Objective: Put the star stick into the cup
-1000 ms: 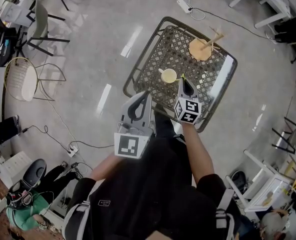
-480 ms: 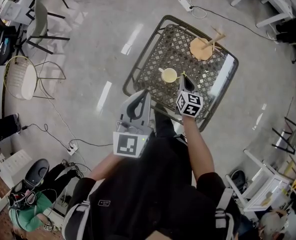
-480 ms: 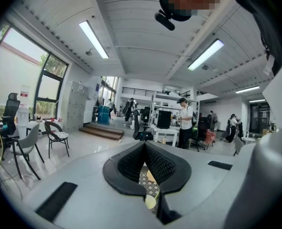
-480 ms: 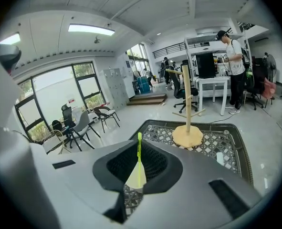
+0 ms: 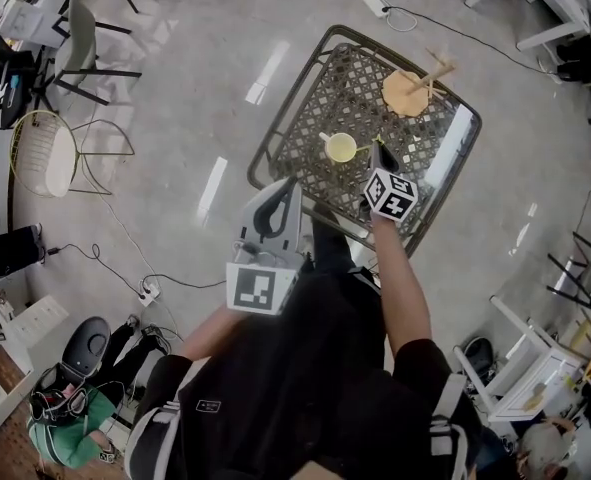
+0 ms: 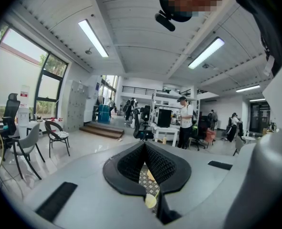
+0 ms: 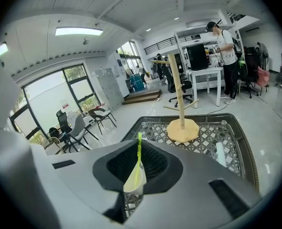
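Head view: right gripper (image 5: 376,154) has moved forward, clamped on star stick (image 7: 139,157), tip now just beside cup (image 5: 341,148); insertion looks imminent. Left gripper (image 5: 283,200) closed, empty, held back.

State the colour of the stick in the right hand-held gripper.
The star stick is bright yellow-green, clearest in the right gripper view.
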A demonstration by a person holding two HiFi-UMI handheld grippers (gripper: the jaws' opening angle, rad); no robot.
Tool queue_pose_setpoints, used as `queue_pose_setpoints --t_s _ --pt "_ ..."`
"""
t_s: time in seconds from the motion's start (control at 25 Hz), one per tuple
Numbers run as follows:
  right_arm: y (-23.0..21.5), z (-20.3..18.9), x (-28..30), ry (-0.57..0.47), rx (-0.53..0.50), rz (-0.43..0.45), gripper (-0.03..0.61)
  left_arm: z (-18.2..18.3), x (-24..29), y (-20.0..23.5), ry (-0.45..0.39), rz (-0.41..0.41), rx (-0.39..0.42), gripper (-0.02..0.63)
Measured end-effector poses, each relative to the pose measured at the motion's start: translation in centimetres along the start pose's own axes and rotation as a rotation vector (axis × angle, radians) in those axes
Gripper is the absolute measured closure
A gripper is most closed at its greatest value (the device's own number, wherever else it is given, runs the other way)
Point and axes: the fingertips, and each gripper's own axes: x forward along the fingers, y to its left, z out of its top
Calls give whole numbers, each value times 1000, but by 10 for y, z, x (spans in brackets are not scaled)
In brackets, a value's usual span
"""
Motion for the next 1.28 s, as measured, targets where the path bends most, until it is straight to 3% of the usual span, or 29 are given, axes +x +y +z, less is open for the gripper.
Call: queue_pose_setpoints --t_s 0.72,1.28 --pt "-31 -4 13 24 105 -12 555 0 2 -5 2 12 -2 598" --pt "-36 -2 -6 -13 128 -15 492 9 -37 -15 -32 42 22 598"
